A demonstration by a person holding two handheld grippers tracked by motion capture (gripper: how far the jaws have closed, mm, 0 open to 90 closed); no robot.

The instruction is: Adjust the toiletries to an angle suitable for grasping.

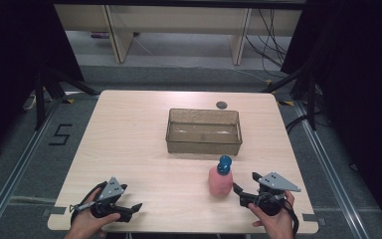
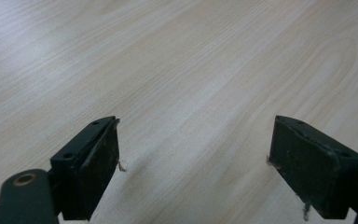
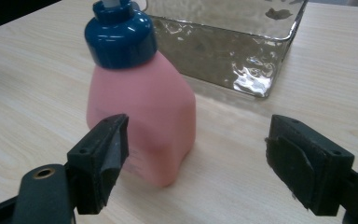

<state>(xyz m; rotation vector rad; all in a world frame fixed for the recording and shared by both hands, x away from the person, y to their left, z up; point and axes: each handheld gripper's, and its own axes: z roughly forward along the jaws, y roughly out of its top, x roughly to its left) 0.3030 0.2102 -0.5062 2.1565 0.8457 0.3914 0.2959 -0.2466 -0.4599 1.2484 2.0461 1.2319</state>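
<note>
A: Found the pink bottle (image 1: 220, 181) where?

B: Spotted it upright on the table (image 1: 129, 144), toward the front edge, on the near side of the clear tub (image 1: 204, 130) and apart from it. Noted a blue cap (image 1: 224, 165) on top.

A: And read the right tool (image 1: 243, 195) how?

B: Judged it released: jaws spread wide, nothing pinched. In the right gripper view, saw the bottle just ahead, sitting off toward one jaw rather than centred in the gap.

A: Advised what for the grasp?

B: Recommended sliding sideways first to centre the body between the jaws, then pushing in level and closing on the broad lower body, not the cap. Suggested a gentle squeeze, given what looked like a soft plastic wall. Also advised staying low, to avoid tipping it toward the tub.

A: Noticed the hands' pose?

B: Saw the right hand (image 1: 273, 219) low at the table's near right corner, with its tool roughly level and aimed leftward at the bottle. Saw the left hand (image 1: 87, 221) at the near left, with the left tool (image 1: 129, 209) low. Found it released too, jaws wide over bare wood, well apart from the bottle.
</note>
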